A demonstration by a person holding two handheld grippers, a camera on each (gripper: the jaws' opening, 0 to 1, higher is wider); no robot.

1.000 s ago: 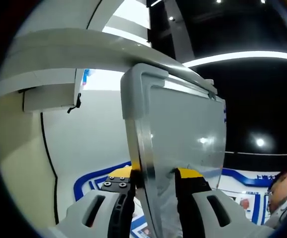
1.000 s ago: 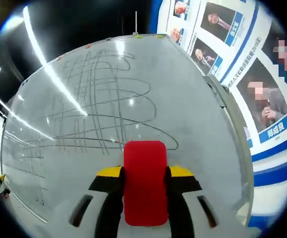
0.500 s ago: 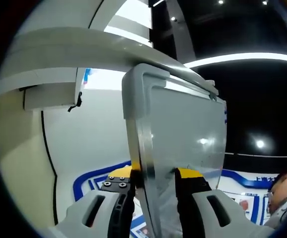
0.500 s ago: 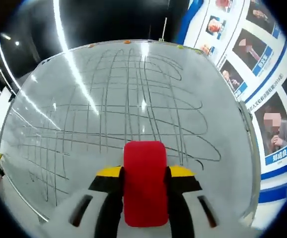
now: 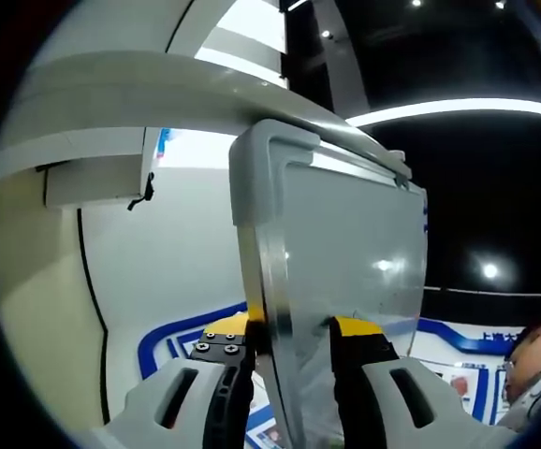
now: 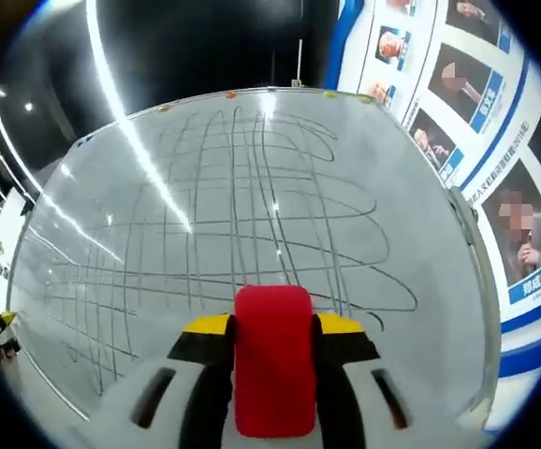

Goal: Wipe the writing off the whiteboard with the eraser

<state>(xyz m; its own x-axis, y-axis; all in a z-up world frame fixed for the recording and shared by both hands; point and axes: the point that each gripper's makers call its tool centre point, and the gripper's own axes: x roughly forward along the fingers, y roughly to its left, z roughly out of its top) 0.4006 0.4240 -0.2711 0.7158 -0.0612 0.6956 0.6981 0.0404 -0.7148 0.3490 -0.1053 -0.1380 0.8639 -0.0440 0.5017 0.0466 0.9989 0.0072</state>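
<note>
In the right gripper view, the right gripper (image 6: 272,327) pinches a red eraser (image 6: 272,360) between its two yellow-tipped jaws, the eraser standing upright and reaching past the jaw tips toward the whiteboard (image 6: 83,243). The board spreads ahead of the eraser, its grey surface covered with a scribbled grid of crossing dark lines (image 6: 252,224) that runs from near the eraser to the far edge; bright light streaks reflect across it. Along the right, beyond the board's frame, hangs a wall of blue-bordered portrait posters (image 6: 476,84). In the left gripper view, the left gripper (image 5: 294,329) clamps the whiteboard's edge (image 5: 269,281), one jaw on each side of the frame, below the rounded grey plastic corner (image 5: 256,164). The board's pale face stretches away to the right, and a person's head (image 5: 533,355) shows at the lower right.
</note>
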